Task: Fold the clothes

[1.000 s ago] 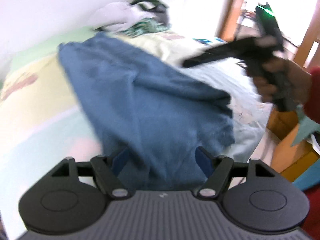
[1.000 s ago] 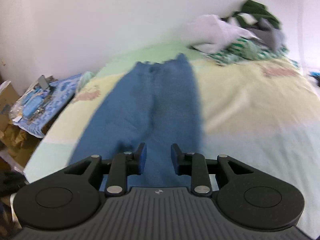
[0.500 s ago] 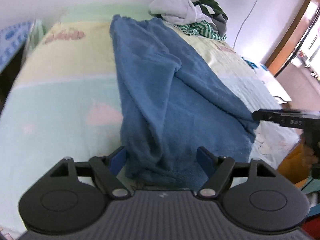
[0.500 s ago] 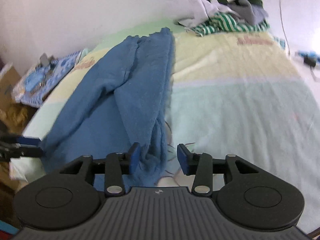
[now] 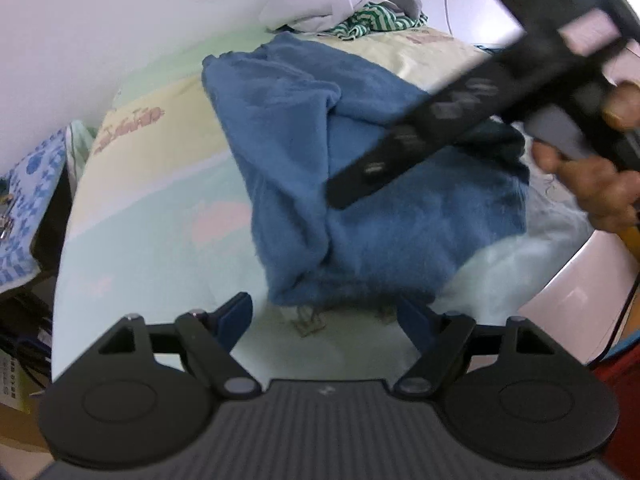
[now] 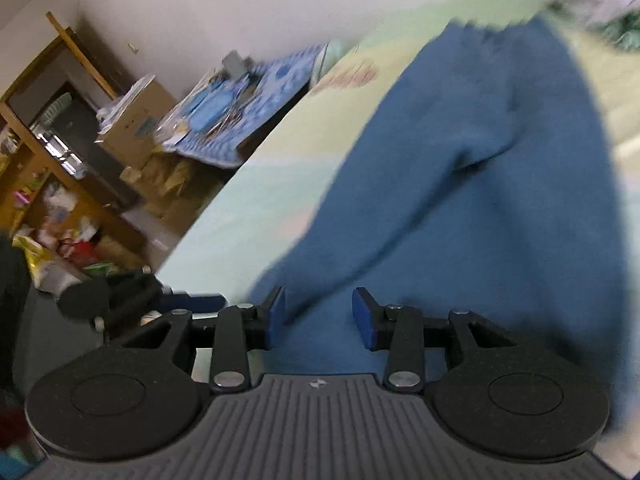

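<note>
No brand or label is coming through sharply enough to read. Reddish lettering is printed on the yellow band of the bedsheet (image 5: 152, 184), to the left of the garment, but it is too soft to make out. A pale sticker on the body of the right gripper (image 5: 348, 190) is blurred, and so is the row of small markings along its finger.

The blue fleece garment (image 5: 360, 168) is lying on the bed, running from the near edge towards the far wall, thick and fuzzy in a single mid-blue. It is lying doubled over itself — one long fold is running down its left side, and a raised ridge is crossing near the middle where a layer is overlapping. Its near hem is sitting bunched, just beyond the left gripper (image 5: 324, 314). The right-hand part is spreading towards the right edge of the bed.

The left gripper's jaws are opening and standing wide, with only bare sheet between them. The garment's hem is lying just past the blue pads, not touched.

The right gripper is reaching across above the garment from the right, held in a hand (image 5: 596, 172). In its own view the right gripper (image 6: 318, 314) is hanging over the blue fabric with the jaws at a middling gap, the pads clear of the cloth.

A pile of other clothes (image 5: 352, 0) — white, green-striped, grey — is lying at the far end of the bed against the wall. Left of the bed, a blue patterned cloth (image 6: 256, 108) is carrying small clutter beside a cardboard box (image 6: 136, 128).
</note>
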The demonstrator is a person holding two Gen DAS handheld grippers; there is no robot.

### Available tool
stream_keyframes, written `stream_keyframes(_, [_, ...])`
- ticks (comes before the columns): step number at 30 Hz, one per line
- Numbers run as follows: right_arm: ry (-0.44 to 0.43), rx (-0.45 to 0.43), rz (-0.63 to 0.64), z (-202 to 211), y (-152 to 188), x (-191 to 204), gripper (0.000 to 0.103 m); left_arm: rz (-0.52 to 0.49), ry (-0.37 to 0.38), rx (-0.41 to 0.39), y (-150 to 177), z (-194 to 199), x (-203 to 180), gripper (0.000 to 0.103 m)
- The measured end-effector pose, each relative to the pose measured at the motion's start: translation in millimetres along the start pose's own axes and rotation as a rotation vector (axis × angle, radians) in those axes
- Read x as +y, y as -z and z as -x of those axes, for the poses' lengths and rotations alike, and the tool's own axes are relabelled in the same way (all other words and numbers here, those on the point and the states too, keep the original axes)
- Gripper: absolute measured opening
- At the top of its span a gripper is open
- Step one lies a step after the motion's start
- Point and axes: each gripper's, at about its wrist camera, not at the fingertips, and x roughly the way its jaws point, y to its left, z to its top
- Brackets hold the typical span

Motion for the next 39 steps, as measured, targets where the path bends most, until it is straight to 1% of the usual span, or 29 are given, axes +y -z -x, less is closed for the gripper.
stream_keyframes(3, [0.038, 0.021, -0.028, -18, -3, 10, 0.042, -0.007, -0.025, -0.012, 1, -4, 4, 0.081])
stream_keyframes(4, [0.045, 0.031, -0.039, -22, -1, 12, 0.040, 0.001, -0.023, -0.019, 0, -5, 7, 0.081])
stream_keyframes(5, [0.060, 0.049, -0.042, -25, 2, 15, 0.034, 0.014, -0.020, -0.028, -1, -6, 9, 0.081])
stream_keyframes(6, [0.080, 0.066, -0.031, -27, 5, 17, 0.014, 0.024, -0.019, -0.034, -3, -8, 11, 0.077])
stream_keyframes(7, [0.100, 0.071, -0.011, -27, 8, 18, 0.003, 0.027, -0.017, -0.034, -5, -10, 13, 0.074])
stream_keyframes(10, [0.126, 0.026, 0.026, -6, 8, 22, 0.002, 0.015, -0.009, -0.033, -10, -18, 18, 0.056])
stream_keyframes(11, [0.153, 0.004, 0.053, 3, 7, 25, 0.002, 0.014, -0.007, -0.033, -12, -19, 18, 0.046])
stream_keyframes(12, [0.191, -0.014, 0.100, 10, 7, 31, 0.002, 0.011, -0.003, -0.035, -13, -20, 18, 0.042])
stream_keyframes(13, [0.225, -0.020, 0.153, 16, 7, 36, 0.002, 0.002, 0.010, -0.041, -14, -19, 16, 0.040])
stream_keyframes(15, [0.295, -0.011, 0.256, 22, 9, 44, 0.002, -0.029, 0.039, -0.051, -15, -16, 9, 0.034])
stream_keyframes(17, [0.364, 0.024, 0.351, 20, 15, 49, 0.002, -0.067, 0.080, -0.055, -16, -14, 3, 0.034])
stream_keyframes(18, [0.385, 0.044, 0.388, 15, 20, 50, 0.002, -0.090, 0.095, -0.050, -16, -15, 1, 0.035])
stream_keyframes(20, [0.407, 0.071, 0.431, 4, 27, 51, 0.002, -0.153, 0.093, -0.044, -16, -11, 0, 0.036])
stream_keyframes(22, [0.394, 0.066, 0.425, 4, 27, 51, 0.002, -0.204, 0.094, -0.059, -19, -1, 3, 0.036])
stream_keyframes(23, [0.379, 0.052, 0.404, 7, 25, 51, 0.002, -0.228, 0.109, -0.075, -22, 6, 6, 0.038])
stream_keyframes(24, [0.371, 0.045, 0.381, 9, 22, 49, 0.002, -0.254, 0.125, -0.091, -27, 13, 8, 0.045])
stream_keyframes(25, [0.365, 0.039, 0.358, 12, 18, 47, 0.002, -0.286, 0.143, -0.110, -31, 18, 8, 0.049])
stream_keyframes(26, [0.365, 0.037, 0.344, 12, 16, 45, 0.002, -0.322, 0.159, -0.130, -34, 20, 7, 0.057])
stream_keyframes(27, [0.365, 0.036, 0.331, 11, 14, 42, 0.002, -0.359, 0.176, -0.146, -38, 21, 5, 0.060])
stream_keyframes(29, [0.372, 0.027, 0.306, 9, 9, 39, 0.002, -0.437, 0.188, -0.138, -41, 9, -2, 0.060])
stream_keyframes(31, [0.355, 0.011, 0.294, 13, 9, 43, 0.002, -0.505, 0.190, -0.116, -41, -5, -9, 0.060])
stream_keyframes(34, [0.342, -0.020, 0.347, 19, 9, 59, 0.002, -0.585, 0.197, -0.076, -36, -20, -16, 0.059])
stream_keyframes(35, [0.338, -0.030, 0.366, 21, 10, 64, 0.002, -0.604, 0.202, -0.065, -31, -20, -17, 0.060])
stream_keyframes(37, [0.331, -0.051, 0.405, 25, 10, 75, 0.002, -0.604, 0.213, -0.063, -24, -18, -13, 0.062])
stream_keyframes(39, [0.324, -0.035, 0.426, 18, 15, 79, 0.002, -0.541, 0.244, -0.047, -23, -19, -4, 0.062])
